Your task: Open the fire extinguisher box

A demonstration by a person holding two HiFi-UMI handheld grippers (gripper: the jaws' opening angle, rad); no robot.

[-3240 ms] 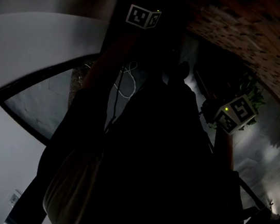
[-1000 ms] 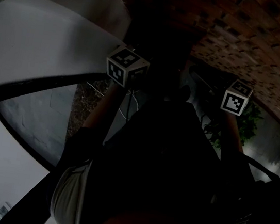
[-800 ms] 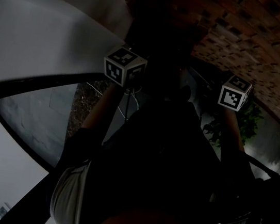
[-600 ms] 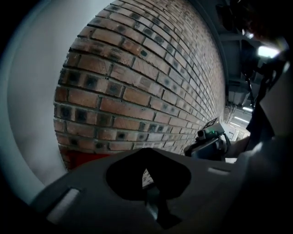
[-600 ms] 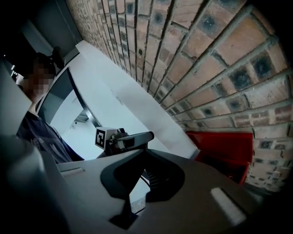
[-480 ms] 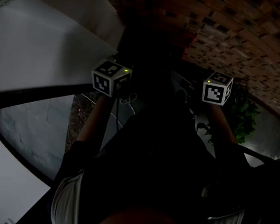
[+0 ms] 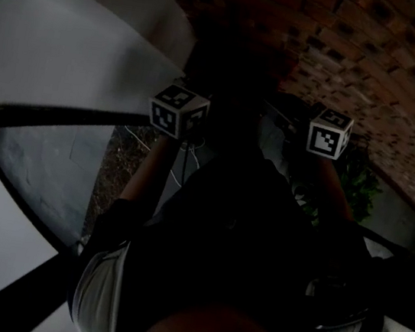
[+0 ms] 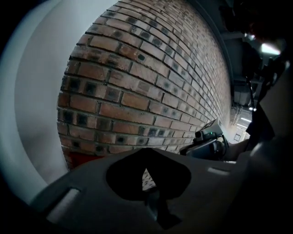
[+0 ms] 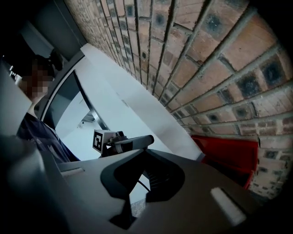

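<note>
The scene is very dark. A red fire extinguisher box (image 9: 225, 154) is mounted low on the brick wall, at the right of the right gripper view. A corner of the box (image 8: 81, 159) shows at the lower left of the left gripper view. My left gripper (image 8: 147, 177) is shut with nothing in it and points at the bricks beside the box. My right gripper (image 9: 143, 182) looks shut and empty, level, short of the box. In the head view only the marker cubes show: the left cube (image 7: 178, 111) and the right cube (image 7: 329, 132). The jaws themselves are lost in shadow there.
The brick wall (image 7: 377, 63) fills the upper right of the head view. A white wall panel (image 7: 62, 54) and a dark framed glass pane (image 7: 46, 160) lie to the left. A potted plant (image 7: 359, 184) stands at the right. The person's dark torso fills the lower middle.
Both marker cubes have come to about the same height and a little closer together. Three seconds ago the left cube was much higher and the right one lower. The jaws show no change.
</note>
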